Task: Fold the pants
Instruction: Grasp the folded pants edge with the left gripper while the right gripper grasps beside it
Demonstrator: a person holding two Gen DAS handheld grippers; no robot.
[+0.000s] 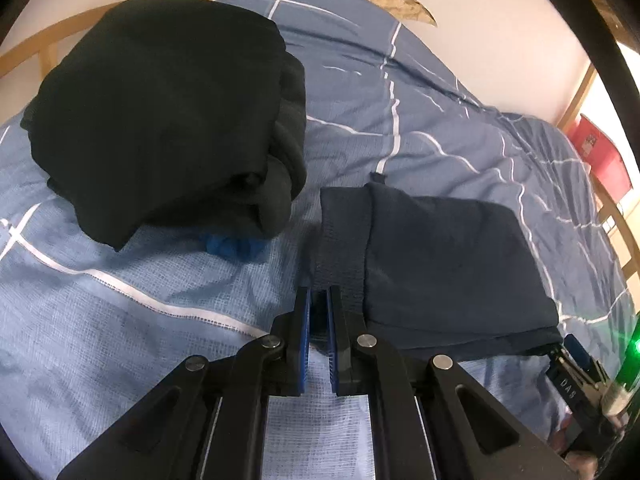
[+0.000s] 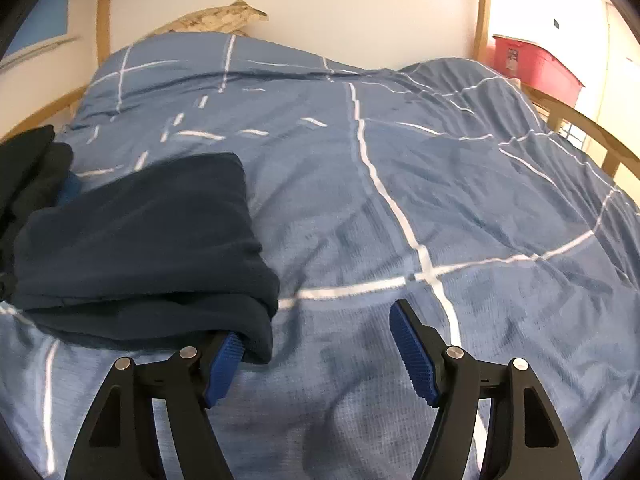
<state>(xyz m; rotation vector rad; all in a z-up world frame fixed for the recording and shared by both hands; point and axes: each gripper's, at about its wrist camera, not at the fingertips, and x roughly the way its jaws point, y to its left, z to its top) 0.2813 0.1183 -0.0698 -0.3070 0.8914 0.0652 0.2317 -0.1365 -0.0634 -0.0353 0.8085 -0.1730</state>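
The left gripper (image 1: 319, 300) is seen clenched, its blue pads (image 1: 304, 340) nearly together on the near left corner of the folded navy pants (image 1: 440, 264), at the ribbed waistband (image 1: 340, 248); whether cloth is truly pinched between them cannot be told for certain. The right gripper (image 2: 320, 344) is spread wide and released, one finger (image 2: 224, 364) tucked under the near right edge of the pants (image 2: 136, 232), the other lying bare on the duvet (image 2: 400, 168).

The pants are laid as a compact stack on the near left part of the bed, so the fold is judged nearly finished. If the left claw is lifted while clenched, the top layer could be dragged open; if the tucked right finger is withdrawn carelessly, the lower layers may be pulled askew.

A heap of black clothing (image 1: 168, 120) is placed just left of and beyond the pants, with a bright blue item (image 1: 232, 246) under its edge. A red box (image 2: 536, 68) is seen far right.
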